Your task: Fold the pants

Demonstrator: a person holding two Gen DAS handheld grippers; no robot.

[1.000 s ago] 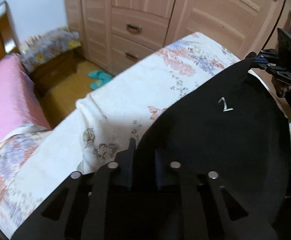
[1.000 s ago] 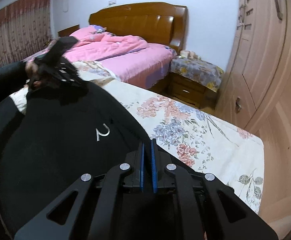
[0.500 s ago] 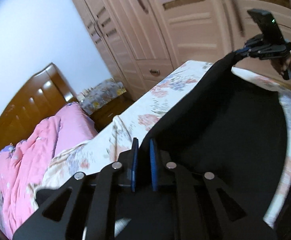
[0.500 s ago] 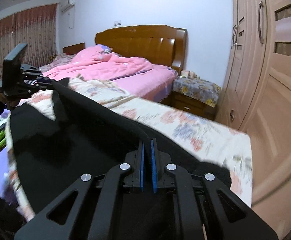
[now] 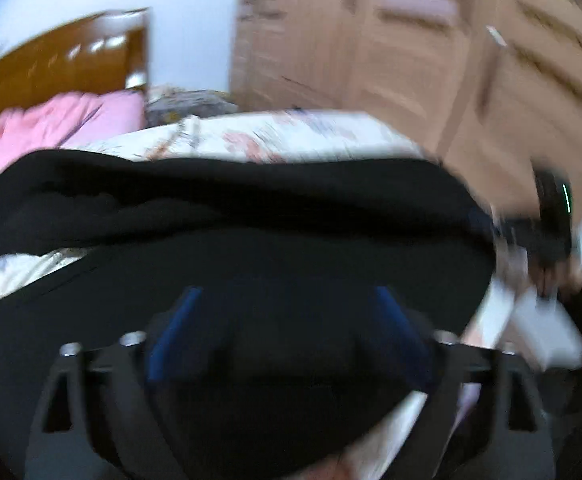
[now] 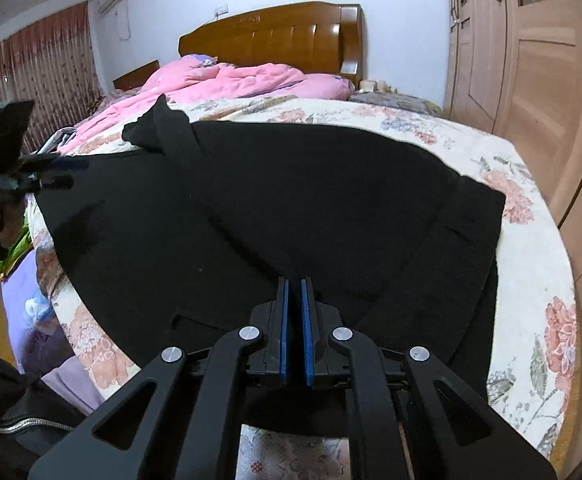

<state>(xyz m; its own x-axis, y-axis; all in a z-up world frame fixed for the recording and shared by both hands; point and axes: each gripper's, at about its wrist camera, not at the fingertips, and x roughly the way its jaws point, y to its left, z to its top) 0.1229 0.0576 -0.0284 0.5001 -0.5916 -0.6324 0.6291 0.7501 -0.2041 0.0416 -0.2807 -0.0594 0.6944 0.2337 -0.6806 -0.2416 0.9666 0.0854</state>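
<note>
**Pants spread crosswise on the bed, right side is the one with a grip**

The bed [image 6: 539, 264] with the flowery cover carries the whole thing. The black pants [image 6: 275, 208] lie mostly flat on it, long axis running side to side across the right wrist view, from the corner near the wardrobe [image 6: 551, 80] over toward the pink quilt [image 6: 231, 80], with a bit of cloth flipped up at the far left end.

The right gripper [image 6: 294, 332] sits at the near edge, roughly mid-length, fingers clenched with black cloth running up into the narrow gap between them, so I'd say it's holding the edge.

The left gripper [image 5: 287, 320] has just been opening; its fingers stand wide apart over the cloth and aren't pressing on anything. That view is very blurry.

My guess: the fold goes along the long axis, and the right hand is nearer the edge to carry it over.
</note>
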